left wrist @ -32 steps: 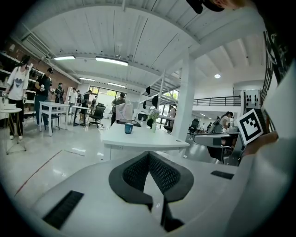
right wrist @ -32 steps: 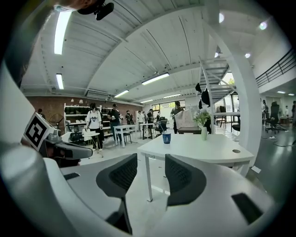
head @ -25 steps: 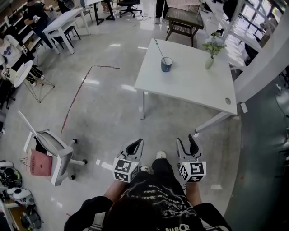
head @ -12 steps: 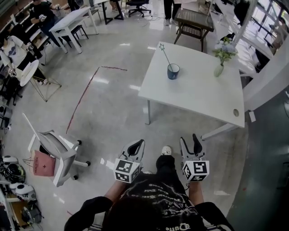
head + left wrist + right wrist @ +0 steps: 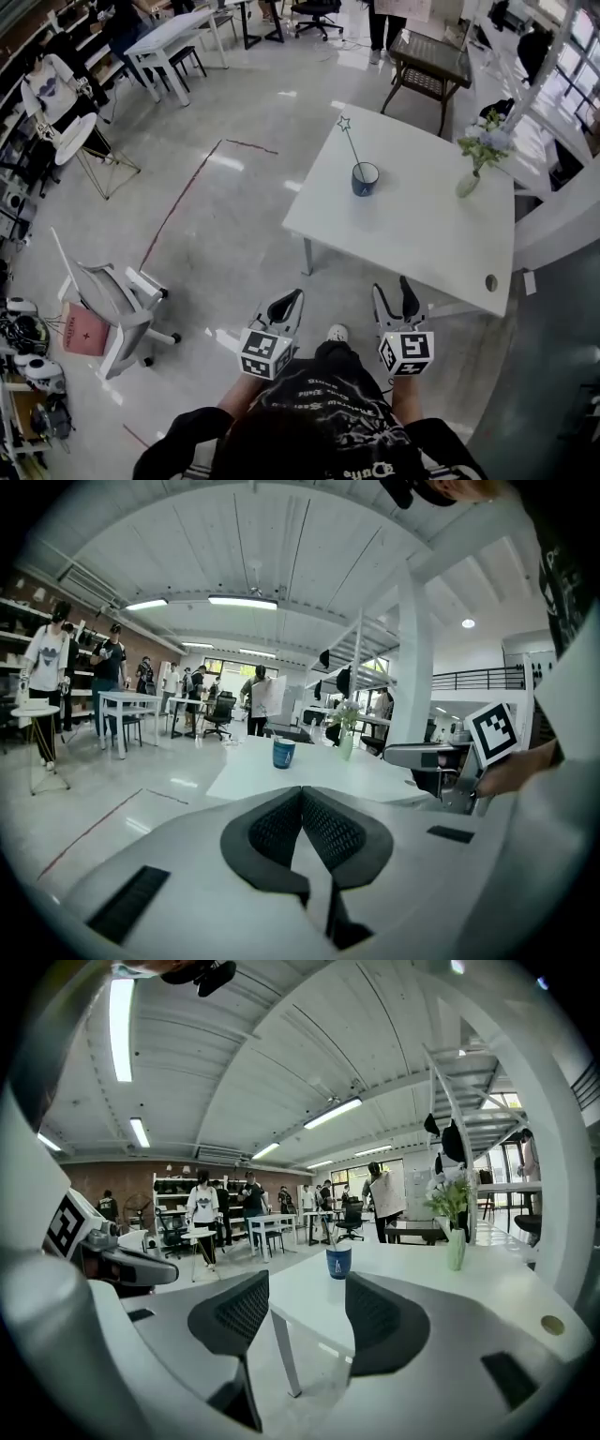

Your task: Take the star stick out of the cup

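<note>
- Only the head view shows the whole layout. The white square counter (image 5: pixel 422 234) stands ahead of the person on a glossy grey floor. A grey office chair (image 5: pixel 103 305) is well off to the left, and a dark wooden side table (image 5: pixel 427 61) stands beyond the counter.
- That view alone shows the star stick (image 5: pixel 351 143) plainly. It is a thin pale wand with a small outlined star at its top.
- The star stick stands in the round dark blue cup (image 5: pixel 365 178) and leans up and to the left, so the star is clear of the rim.
- The blue cup sits on the counter's far left part, well apart from both grippers. I can make out nothing else in it.
- A pale green vase (image 5: pixel 469 183) holding white and lilac flowers stands near the counter's far right edge, apart from the cup.
- The left gripper (image 5: pixel 292 296) and right gripper (image 5: pixel 392 289) are held low in front of the person, short of the counter's near edge.
- The left gripper view shows its jaws pressed together at the tips (image 5: pixel 302 794), with nothing between them. The cup (image 5: pixel 283 752) and vase (image 5: pixel 347 738) are small in the distance.
- The right gripper view shows its jaws (image 5: pixel 307 1312) standing wide and opening, with nothing held. The far-off cup (image 5: pixel 338 1262) shows through the gap, and the vase (image 5: pixel 456 1241) is to its right.
</note>
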Action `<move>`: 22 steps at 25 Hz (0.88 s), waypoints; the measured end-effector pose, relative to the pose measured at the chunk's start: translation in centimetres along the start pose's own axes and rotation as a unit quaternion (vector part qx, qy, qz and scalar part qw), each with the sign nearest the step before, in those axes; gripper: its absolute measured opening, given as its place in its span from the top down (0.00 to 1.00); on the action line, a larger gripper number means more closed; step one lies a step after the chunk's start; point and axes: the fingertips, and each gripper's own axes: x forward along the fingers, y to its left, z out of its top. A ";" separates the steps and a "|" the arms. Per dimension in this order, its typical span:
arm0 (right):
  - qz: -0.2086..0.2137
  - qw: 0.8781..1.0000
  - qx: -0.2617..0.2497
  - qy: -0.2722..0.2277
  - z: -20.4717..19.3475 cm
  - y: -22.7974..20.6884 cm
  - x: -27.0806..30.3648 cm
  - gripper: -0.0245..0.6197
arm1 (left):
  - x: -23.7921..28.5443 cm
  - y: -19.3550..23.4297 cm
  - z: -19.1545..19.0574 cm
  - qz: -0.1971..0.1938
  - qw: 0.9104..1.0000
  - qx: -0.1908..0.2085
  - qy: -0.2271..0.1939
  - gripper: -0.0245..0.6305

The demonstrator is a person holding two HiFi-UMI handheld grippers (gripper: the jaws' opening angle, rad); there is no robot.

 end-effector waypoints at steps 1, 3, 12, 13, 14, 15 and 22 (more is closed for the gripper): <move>0.003 1.000 0.002 0.000 0.3 -0.8 0.7 0.58 | 1.0 -0.1 0.4 0.003 1.000 -0.001 0.000 0.93; 0.009 1.000 0.000 0.001 0.9 -2.4 2.0 0.58 | 2.8 -0.4 1.3 0.007 1.000 -0.005 0.002 0.93; 0.042 0.999 -0.006 0.001 1.9 -8.3 6.2 0.57 | 10.2 -1.7 3.5 0.034 0.999 -0.014 -0.009 0.93; 0.045 0.999 -0.007 0.001 2.0 -8.8 6.6 0.56 | 10.8 -1.8 3.6 0.035 0.999 -0.016 -0.010 0.93; 0.048 0.999 -0.008 0.000 2.2 -9.2 7.1 0.56 | 11.4 -1.9 3.6 0.037 0.999 -0.017 -0.011 0.93; 0.050 0.999 -0.008 -0.002 2.5 -9.5 7.6 0.56 | 11.9 -1.8 3.7 0.039 0.999 -0.018 -0.012 0.93; 0.062 0.998 -0.006 -0.006 4.6 -10.4 10.5 0.53 | 13.7 -0.9 4.5 0.043 0.999 -0.028 -0.006 0.93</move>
